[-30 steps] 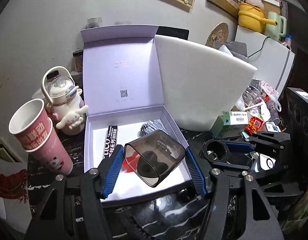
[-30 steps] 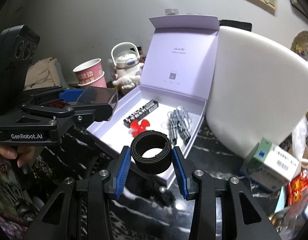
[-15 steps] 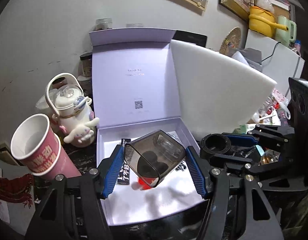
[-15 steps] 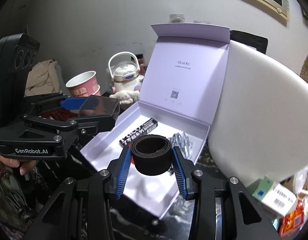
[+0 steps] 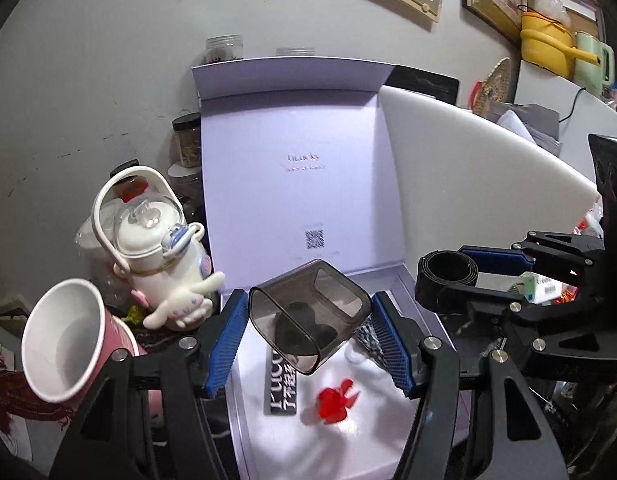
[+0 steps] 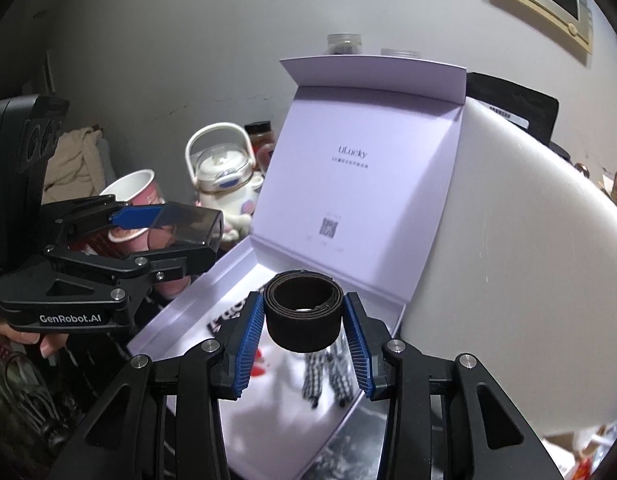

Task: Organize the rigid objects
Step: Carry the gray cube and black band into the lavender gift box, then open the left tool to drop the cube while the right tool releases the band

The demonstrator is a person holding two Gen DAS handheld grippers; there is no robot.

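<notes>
**Two held items above the open box**

Left hand-held gripper (image 5: 308, 332) clamps a smoky plastic tub (image 5: 308, 316) by its side walls: light, stiff, slick, so grip low and square. Right hand-held gripper (image 6: 304, 334) pinches a coiled black strap (image 6: 304, 316) across its outer wraps; springy, likely to uncoil. Both hang over the lilac box (image 5: 388, 456).

Right tongs (image 6: 304, 330) grip a black coiled strap (image 6: 303, 316), seemingly above the open box (image 6: 372, 184).

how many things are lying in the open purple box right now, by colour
black: 1, the printed bar
red: 1, the little propeller
silver: 1, the metal cluster
total: 3 in the purple box
</notes>
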